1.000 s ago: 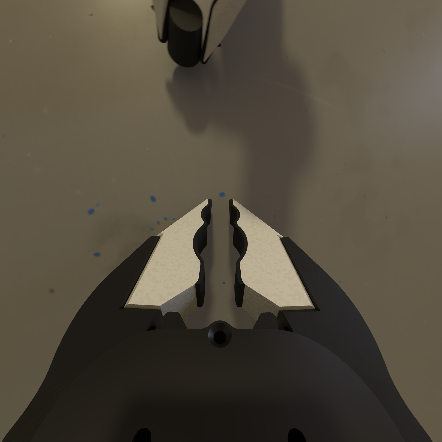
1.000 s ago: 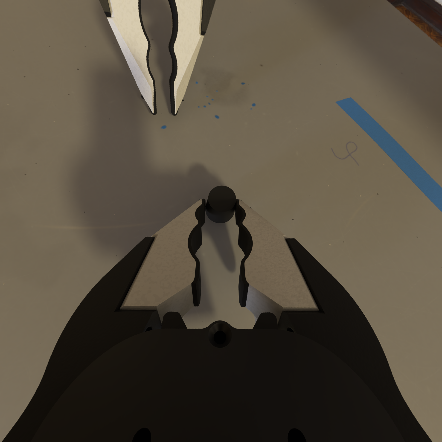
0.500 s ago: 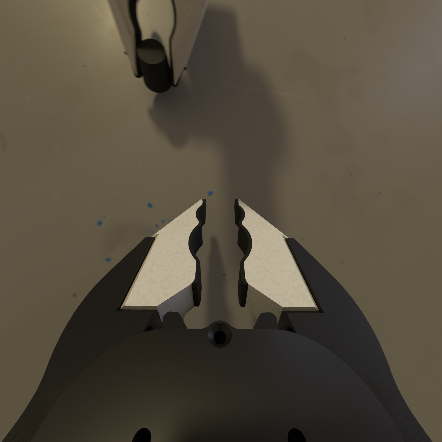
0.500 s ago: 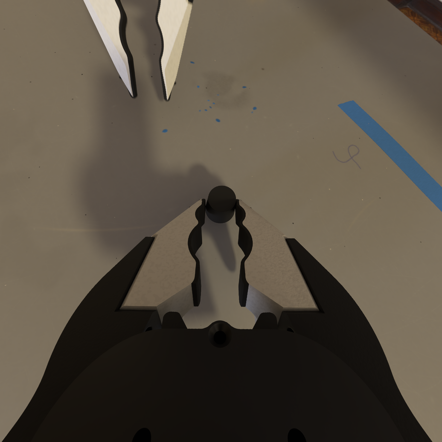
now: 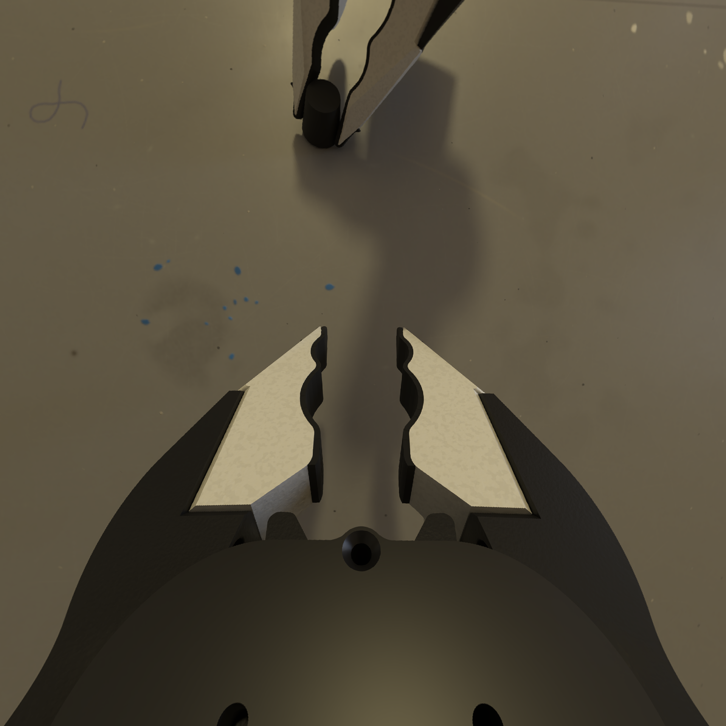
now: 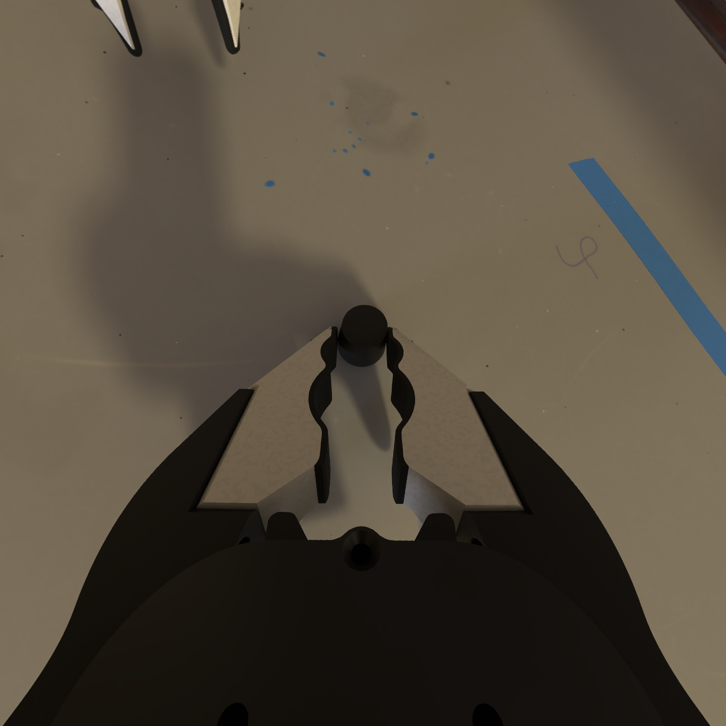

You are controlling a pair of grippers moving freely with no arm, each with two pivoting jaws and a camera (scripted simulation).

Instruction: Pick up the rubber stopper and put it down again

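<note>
The rubber stopper (image 6: 362,338) is a small black cylinder, upright between the tips of my right gripper (image 6: 361,330), which is shut on it. In the left wrist view the stopper (image 5: 321,114) shows at the top, held by the right gripper (image 5: 320,135). Its base is at the tabletop and its shadow starts right at its foot. My left gripper (image 5: 361,333) is open and empty, well short of the stopper and facing it. Its two fingertips also show at the top left of the right wrist view (image 6: 182,47).
The grey-brown tabletop (image 6: 510,393) bears blue paint specks (image 6: 353,141), a blue tape strip (image 6: 648,251) at the right and a pencil scribble (image 6: 579,255). A dark wooden edge (image 6: 711,35) shows at the top right corner.
My right gripper has lowered the stopper from above the table down to its surface, still shut on it. My left gripper has opened wider and drawn back from the right one.
</note>
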